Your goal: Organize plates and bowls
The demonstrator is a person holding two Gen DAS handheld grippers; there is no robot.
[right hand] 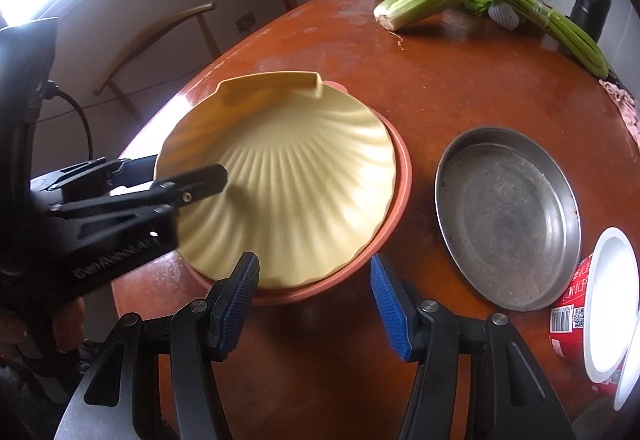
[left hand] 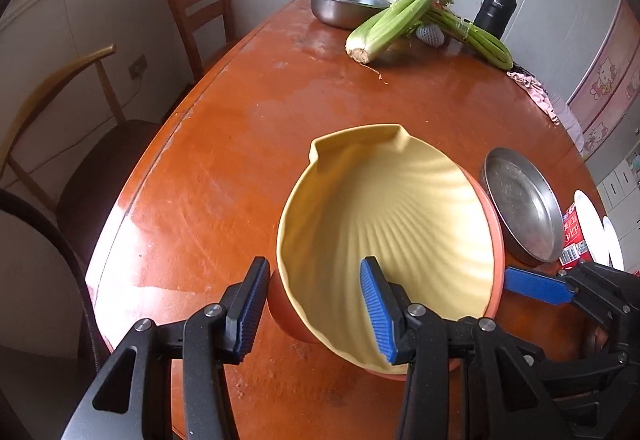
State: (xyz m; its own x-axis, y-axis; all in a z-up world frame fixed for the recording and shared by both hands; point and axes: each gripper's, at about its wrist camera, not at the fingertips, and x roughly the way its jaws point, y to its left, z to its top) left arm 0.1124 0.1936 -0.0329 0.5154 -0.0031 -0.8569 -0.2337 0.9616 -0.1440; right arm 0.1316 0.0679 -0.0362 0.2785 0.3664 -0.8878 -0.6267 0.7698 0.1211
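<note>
A yellow shell-shaped plate lies inside an orange plate on the wooden table. My left gripper is shut on the left rim of this stack, with one pad on the orange outer wall and the other on the yellow inner face. In the right wrist view it comes in from the left. My right gripper stands open at the stack's near rim, and its pads do not press on anything. One of its blue fingers shows beside the orange rim.
A steel pan sits right of the stack. White plates lean on a red carton at the right edge. At the far end are celery, a steel bowl and a black flask. Two chairs stand at the left.
</note>
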